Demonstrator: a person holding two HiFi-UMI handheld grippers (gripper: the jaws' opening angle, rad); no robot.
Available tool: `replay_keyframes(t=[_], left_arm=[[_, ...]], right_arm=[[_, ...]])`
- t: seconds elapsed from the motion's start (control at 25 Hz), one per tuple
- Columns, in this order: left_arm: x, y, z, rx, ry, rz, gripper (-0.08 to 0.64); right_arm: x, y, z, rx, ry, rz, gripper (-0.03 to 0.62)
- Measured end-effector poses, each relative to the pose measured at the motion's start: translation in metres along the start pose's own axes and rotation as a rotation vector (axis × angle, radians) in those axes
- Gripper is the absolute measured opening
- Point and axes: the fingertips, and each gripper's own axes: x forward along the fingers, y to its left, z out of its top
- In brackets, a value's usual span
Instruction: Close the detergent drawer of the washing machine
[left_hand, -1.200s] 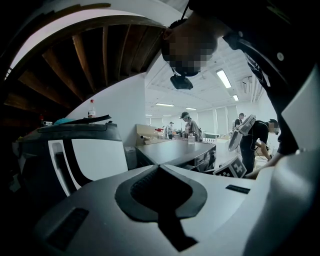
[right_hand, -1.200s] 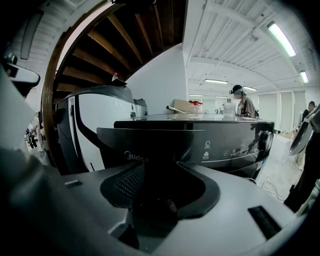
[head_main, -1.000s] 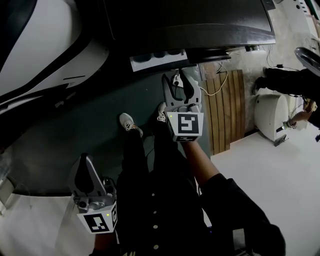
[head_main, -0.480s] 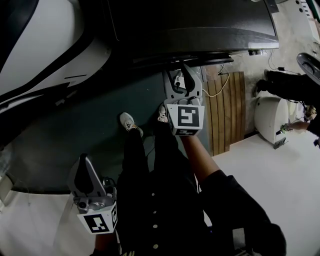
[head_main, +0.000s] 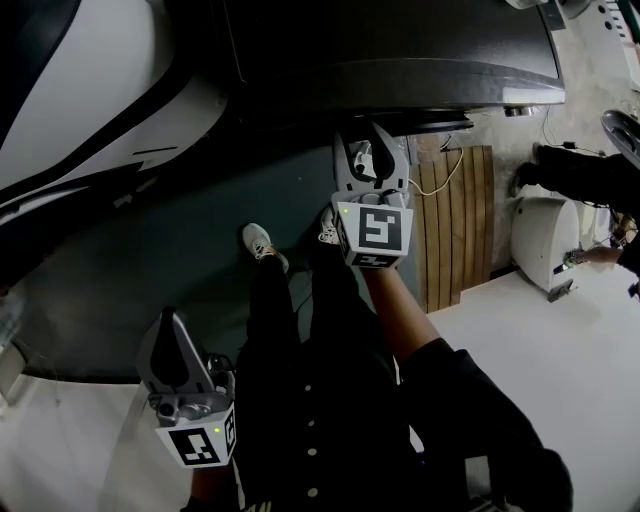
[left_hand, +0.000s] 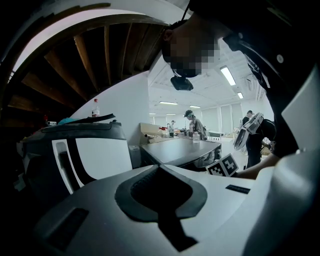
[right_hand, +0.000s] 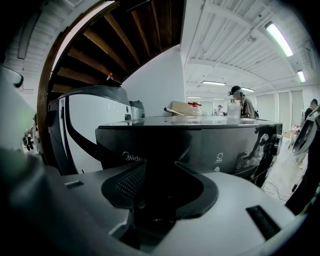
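"Midea" on washing machine (right_hand: 200, 145) front

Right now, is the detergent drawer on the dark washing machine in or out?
In. The dark grey washing machine has a flush front in the right gripper view, and the head view shows nothing jutting from it.

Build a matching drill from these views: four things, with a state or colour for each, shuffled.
1 left tool
2 right tool
3 washing machine
4 slatted panel

a pale wood
b jaws apart
c glossy dark
d jaws together

Pairs: 1-d, 2-b, 3-c, 4-a.
The right tool's jaws have just been closing slightly, with nothing between them.
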Motion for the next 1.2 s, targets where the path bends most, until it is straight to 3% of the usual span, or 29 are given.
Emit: replay_keyframes(t=[0.52, 0.8, 1.2], left_arm=[[0.002, 0.0, -0.002, -0.001, 0.005, -0.002, 0.014], [-0.001, -0.002, 0.001, 0.003, -0.002, -0.001, 0.014], [-0.009, 0.008, 0.017, 0.012, -0.041, 0.028, 0.014]], right_arm=[[0.006, -0.003, 0.0, 0.026, 0.003, -0.057, 0.176], [0.007, -0.003, 0.002, -0.014, 0.026, -0.072, 0.199], [-0.005, -0.009, 0.004, -0.003, 0.013, 0.022, 0.169]])
